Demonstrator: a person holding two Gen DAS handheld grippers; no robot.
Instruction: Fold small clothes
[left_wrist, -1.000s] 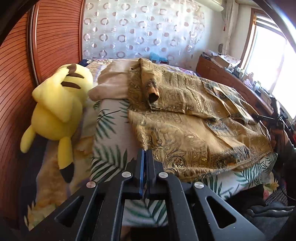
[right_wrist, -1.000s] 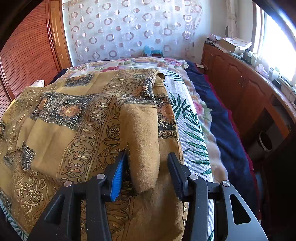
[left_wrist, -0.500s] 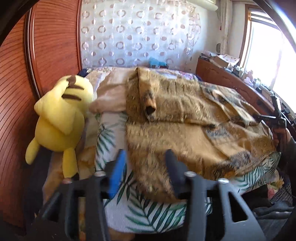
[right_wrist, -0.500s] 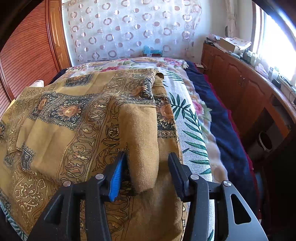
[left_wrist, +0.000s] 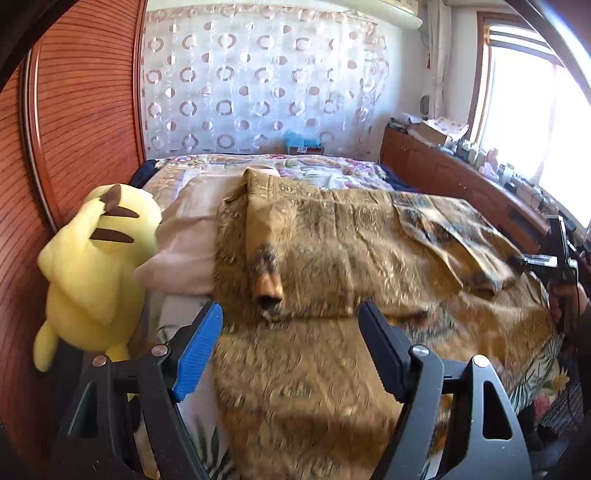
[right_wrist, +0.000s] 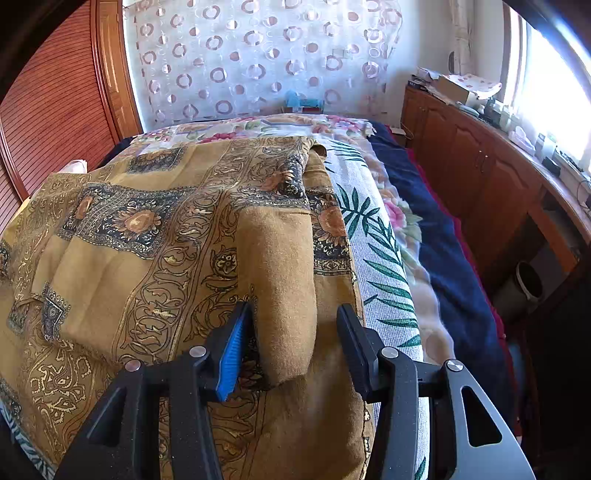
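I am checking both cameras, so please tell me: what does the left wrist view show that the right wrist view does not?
Only the left wrist view shows the yellow plush toy and the beige pillow. Only the right wrist view shows the navy blanket and the folded-in sleeve between the open right gripper. Both show the golden patterned shirt, circle-pattern curtain and wooden cabinet.

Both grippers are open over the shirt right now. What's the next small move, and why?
Probably close the right hand-held gripper on the sleeve. Its jaws already straddle the sleeve end, which lies folded over the gold shirt. The left hand-held gripper is open above the fabric, gripping nothing.
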